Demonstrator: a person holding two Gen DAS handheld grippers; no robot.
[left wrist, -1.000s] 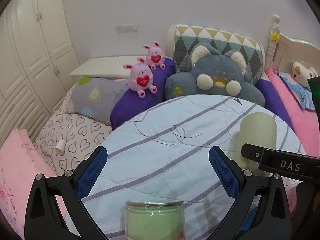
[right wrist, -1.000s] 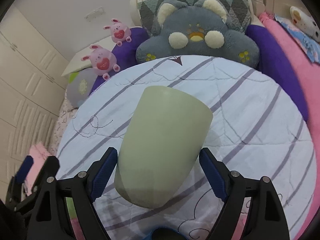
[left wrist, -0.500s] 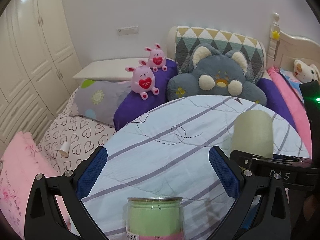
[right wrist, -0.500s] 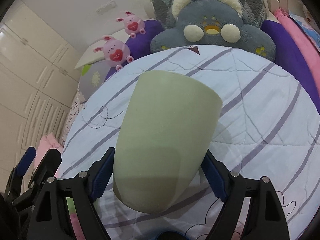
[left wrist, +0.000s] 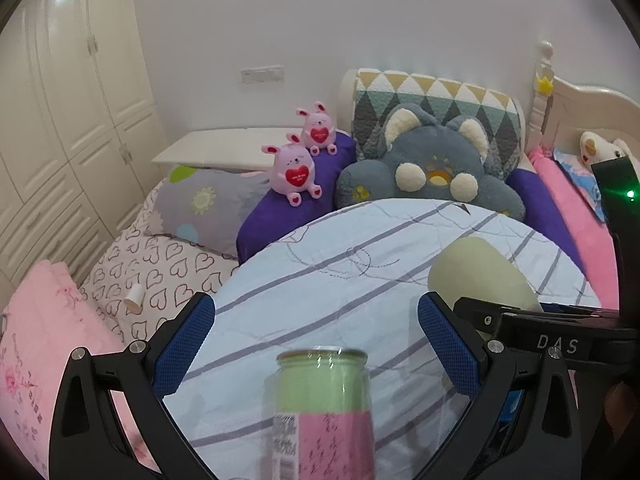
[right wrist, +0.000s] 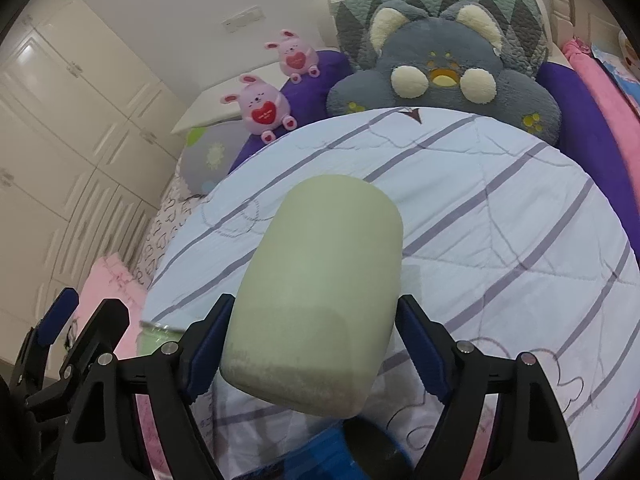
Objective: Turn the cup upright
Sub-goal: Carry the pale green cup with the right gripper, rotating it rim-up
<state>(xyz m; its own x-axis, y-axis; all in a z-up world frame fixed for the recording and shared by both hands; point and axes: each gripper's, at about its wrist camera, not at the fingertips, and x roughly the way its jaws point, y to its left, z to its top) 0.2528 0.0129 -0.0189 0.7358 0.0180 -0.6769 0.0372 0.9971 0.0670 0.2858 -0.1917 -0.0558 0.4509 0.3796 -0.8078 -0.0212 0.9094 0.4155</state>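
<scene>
A pale green cup point(right wrist: 320, 292) is held between the blue pads of my right gripper point(right wrist: 312, 344), tilted with its far end pointing away over the striped quilt point(right wrist: 500, 208). In the left wrist view the same cup point(left wrist: 476, 276) shows at the right, behind the right gripper's black body. My left gripper point(left wrist: 316, 332) is open and holds nothing. A green and pink can point(left wrist: 324, 412) stands on the quilt just below its fingers.
A grey bear cushion point(left wrist: 428, 168) and two pink bunny toys point(left wrist: 294, 172) sit at the back of the bed. Pillows and a pink blanket point(left wrist: 36, 344) lie at the left. White wardrobes point(left wrist: 60, 100) stand at the far left.
The right gripper has closed on the cup and lifted and tilted it. The left gripper view has shifted, so the can shows higher and larger.
</scene>
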